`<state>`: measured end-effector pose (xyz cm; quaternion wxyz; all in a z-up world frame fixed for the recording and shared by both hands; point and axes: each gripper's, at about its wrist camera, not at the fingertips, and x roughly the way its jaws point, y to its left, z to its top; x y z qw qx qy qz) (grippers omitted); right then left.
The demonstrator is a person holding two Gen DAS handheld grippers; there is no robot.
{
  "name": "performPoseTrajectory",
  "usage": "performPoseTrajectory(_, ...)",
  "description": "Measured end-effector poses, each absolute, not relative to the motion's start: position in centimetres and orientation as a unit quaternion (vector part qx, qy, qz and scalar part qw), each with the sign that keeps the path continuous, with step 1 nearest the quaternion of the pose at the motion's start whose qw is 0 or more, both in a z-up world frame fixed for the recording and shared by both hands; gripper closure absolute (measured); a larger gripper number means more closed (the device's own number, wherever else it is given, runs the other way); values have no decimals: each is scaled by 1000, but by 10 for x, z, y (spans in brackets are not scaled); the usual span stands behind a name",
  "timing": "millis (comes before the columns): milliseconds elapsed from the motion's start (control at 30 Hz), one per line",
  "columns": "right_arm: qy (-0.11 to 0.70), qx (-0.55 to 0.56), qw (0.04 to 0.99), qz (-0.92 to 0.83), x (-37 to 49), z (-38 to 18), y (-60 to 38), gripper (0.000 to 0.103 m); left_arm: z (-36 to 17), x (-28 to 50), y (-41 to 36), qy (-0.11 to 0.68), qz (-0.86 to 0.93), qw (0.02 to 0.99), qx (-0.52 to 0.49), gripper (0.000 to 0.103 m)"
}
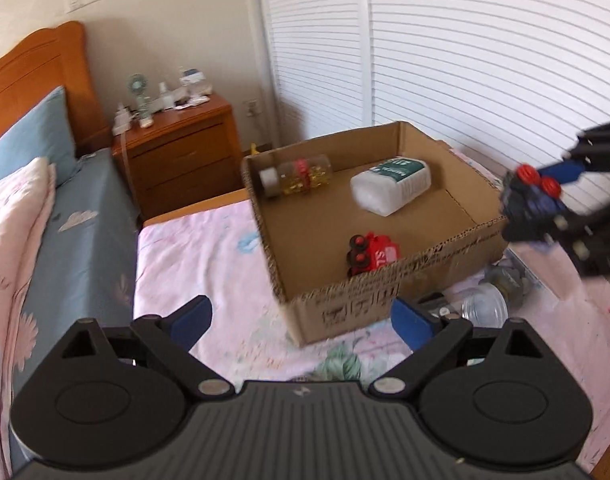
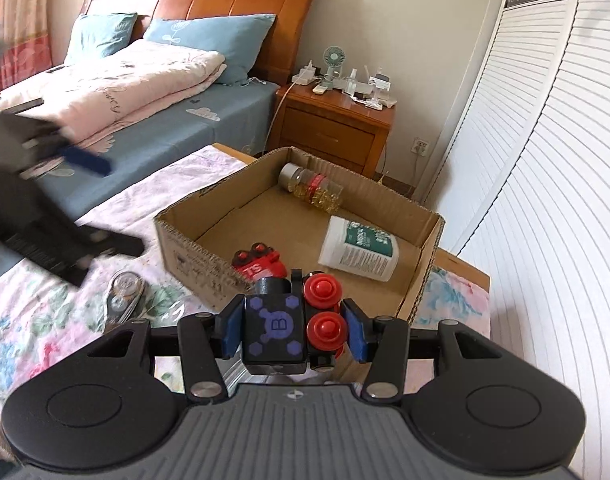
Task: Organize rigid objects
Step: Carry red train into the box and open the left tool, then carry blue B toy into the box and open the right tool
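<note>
**Three items boxed, a fourth on its way in**

The cardboard box (image 2: 423, 236) sits on the bed (image 2: 65, 320), toward its foot-end corner nearest the louvred wardrobe doors (image 2: 545, 160). Inside it lie a clear bottle of yellow capsules (image 2: 311, 189) against the far wall, a white bottle with a green label (image 2: 359, 254) on its side near the right wall, and a red toy car (image 2: 259, 265) tucked against the near wall.

The right hand-held gripper (image 2: 293, 330) is clamped on a dark blue toy car (image 2: 275, 330) with red wheels, its pads pressing on both sides, and hangs just short of the box's near wall. That car looks to be the next thing to go in.

The left hand-held gripper (image 1: 301, 320) stands wide apart with nothing between its pads, hovering over the bed in front of the box's near corner.

Left outside, on the bedspread beside the box's near wall, are a glass-like domed object (image 1: 485, 306) and a grey metallic piece (image 2: 123, 290); what they are exactly cannot be told. By this reckoning the job is past halfway, with the held car and those loose pieces remaining.
</note>
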<state>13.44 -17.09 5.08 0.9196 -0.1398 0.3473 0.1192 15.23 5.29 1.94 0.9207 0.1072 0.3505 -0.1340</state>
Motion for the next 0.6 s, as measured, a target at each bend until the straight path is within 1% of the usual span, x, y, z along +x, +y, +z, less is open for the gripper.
performPoseTrajectory(267,360,-134,919,86,180,57,-179,48,19,128,68,349,-121,927,63,7)
performPoseTrajectory(500,380,-97,918,61,217,52,-185,48,20,118,71,344,-127,928,61,7)
performPoseTrajectory(567,377,-94,920,47,222,51,-184,38,21,117,72,343,-127,929,58,7)
performPoseTrajectory(600,375,-96,921,40,223,51,-182,23,21,116,73,342,-126,930,57,7)
